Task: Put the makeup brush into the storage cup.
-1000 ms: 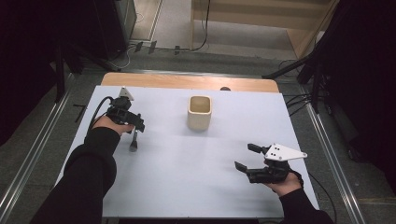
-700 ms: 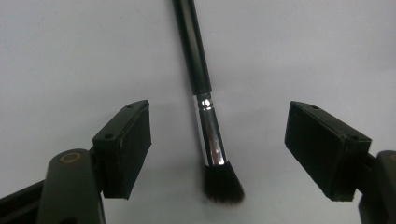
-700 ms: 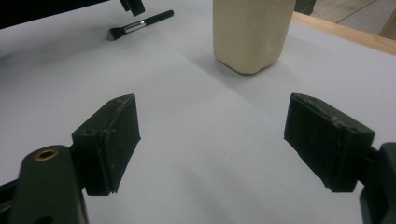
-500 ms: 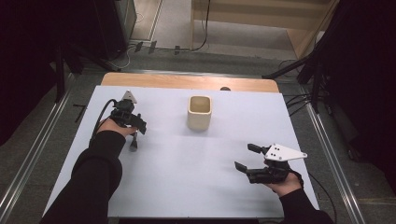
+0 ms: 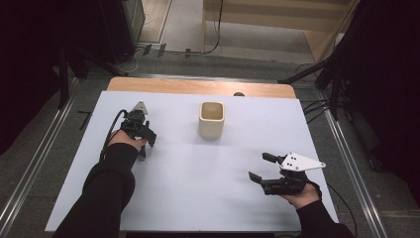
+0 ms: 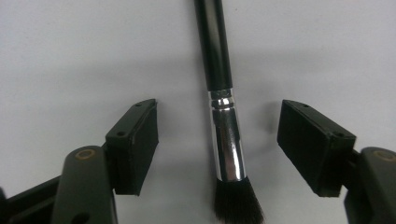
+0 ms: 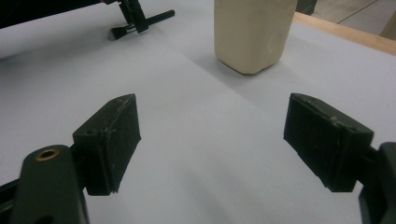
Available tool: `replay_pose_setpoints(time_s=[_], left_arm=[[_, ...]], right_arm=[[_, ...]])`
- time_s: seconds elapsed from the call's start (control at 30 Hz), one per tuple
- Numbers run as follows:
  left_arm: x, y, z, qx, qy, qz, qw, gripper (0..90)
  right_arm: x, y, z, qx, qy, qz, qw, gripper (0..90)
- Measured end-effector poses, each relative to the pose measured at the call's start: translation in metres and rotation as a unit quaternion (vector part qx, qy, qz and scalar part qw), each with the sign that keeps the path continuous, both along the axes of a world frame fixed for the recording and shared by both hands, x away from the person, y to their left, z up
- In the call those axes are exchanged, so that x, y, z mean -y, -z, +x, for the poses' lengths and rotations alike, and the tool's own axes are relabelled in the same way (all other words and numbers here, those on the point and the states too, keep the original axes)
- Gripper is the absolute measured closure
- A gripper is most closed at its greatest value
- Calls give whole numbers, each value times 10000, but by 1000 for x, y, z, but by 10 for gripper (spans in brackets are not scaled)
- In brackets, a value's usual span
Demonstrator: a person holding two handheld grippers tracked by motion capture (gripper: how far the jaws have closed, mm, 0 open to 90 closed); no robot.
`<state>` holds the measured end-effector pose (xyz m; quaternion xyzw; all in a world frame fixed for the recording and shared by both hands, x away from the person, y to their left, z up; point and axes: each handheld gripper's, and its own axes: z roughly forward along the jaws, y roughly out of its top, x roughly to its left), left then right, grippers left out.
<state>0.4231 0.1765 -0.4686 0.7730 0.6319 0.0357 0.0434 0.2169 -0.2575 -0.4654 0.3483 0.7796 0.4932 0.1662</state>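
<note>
Black-handled makeup brush with silver metal ferrule and dark bristles (image 6: 225,140) lies flat on the white table sheet (image 5: 198,173), left of the cream ceramic cup (image 5: 212,119). Left gripper (image 6: 217,140) straddles the ferrule, jaws just been closing, pads not touching it yet. Right gripper (image 5: 258,167) idle near the right edge, jaws wide apart, nothing between them.

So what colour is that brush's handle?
Black handle with a silver metal collar, clearest in the left gripper view.

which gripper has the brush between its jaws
The left gripper: its jaws, just closing, straddle the brush at the silver ferrule without touching it. The right gripper has only bare table between its jaws.
</note>
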Motion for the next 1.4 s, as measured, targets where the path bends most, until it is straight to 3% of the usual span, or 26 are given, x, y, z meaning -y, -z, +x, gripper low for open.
replay_pose_setpoints(time_s=[0.13, 0.3, 0.4, 0.5, 0.57, 0.73, 0.8, 0.97, 1.1, 1.3, 1.4], left_arm=[[5, 1, -2, 50, -9, 214, 9998, 336], [7, 0, -3, 35, -78, 250, 9997, 361], [8, -1, -3, -64, -129, 250, 9996, 435], [7, -3, -2, -216, -150, 232, 9994, 598], [4, -4, -1, -237, -200, 221, 9993, 647], [3, -4, -1, -264, -166, 208, 9993, 702], [0, -4, 0, -299, -188, 123, 9993, 763], [0, -4, 0, -319, -97, 130, 9994, 773], [-5, -5, -1, -320, -8, -30, 9995, 775], [-17, -9, 0, -286, -77, -562, 9980, 776], [-22, -17, 0, -297, -46, -1068, 9938, 776]], right_arm=[[0, 0, 0, 13, -12, -13, 10000, 199], [0, 0, 0, -5, -35, 27, 10000, 203], [-1, 0, 0, 5, -54, 11, 10000, 205], [-1, 0, 0, 5, -49, 8, 10000, 206], [0, 0, 0, -5, -41, 17, 10000, 206], [-2, 0, 1, -10, -50, 10, 10000, 208], [-2, 0, 1, -15, -52, -7, 10000, 208], [-1, 0, 1, -9, -47, -19, 10000, 209], [-1, 0, 1, 3, -53, -22, 10000, 209], [-2, 1, 1, 5, -29, 20, 10000, 204], [-2, 1, 1, -26, -21, 5, 10000, 197]])
